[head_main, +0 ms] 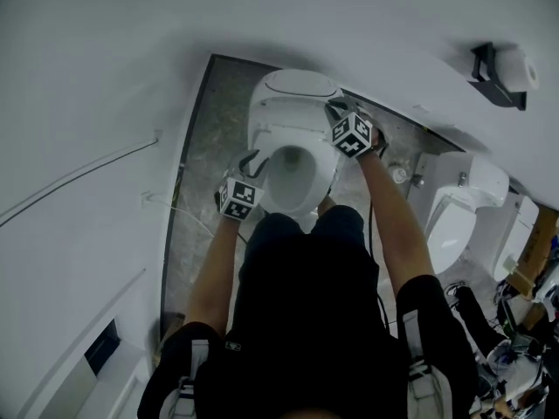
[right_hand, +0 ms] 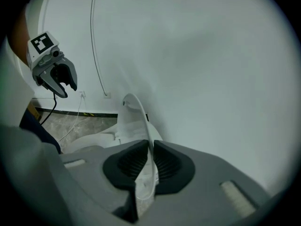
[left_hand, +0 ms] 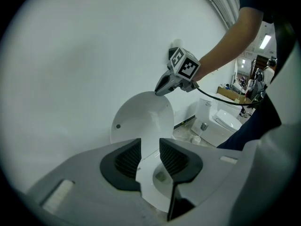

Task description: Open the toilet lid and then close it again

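Along the white wall on the left runs a thin cable (head_main: 83,171), and below it lies a strip of grey marbled floor (head_main: 203,151). The left gripper (left_hand: 149,147) hangs over the near-left side of the toilet bowl (head_main: 293,171). Its ribbed jaws stand well apart and hold nothing; between them only the white seat and the bowl show beyond. The cube (head_main: 238,197) on it carries black-and-white square patterns, the one bit of print I can make out anywhere.

In the middle stands the toilet, with its toilet lid (left_hand: 141,119) raised and tilted up towards the wall, so that the bowl lies uncovered. The right gripper (right_hand: 150,149) is up at the lid's top edge with its jaws nearly together, pinching the thin white rim between the ribbed pads. Its marker cube (head_main: 352,134) shows the same kind of squares.

To the right a second toilet (head_main: 454,227) stands with its lid down, well apart from the first. High on the wall above it hangs a dark holder (head_main: 491,70) with a white roll.
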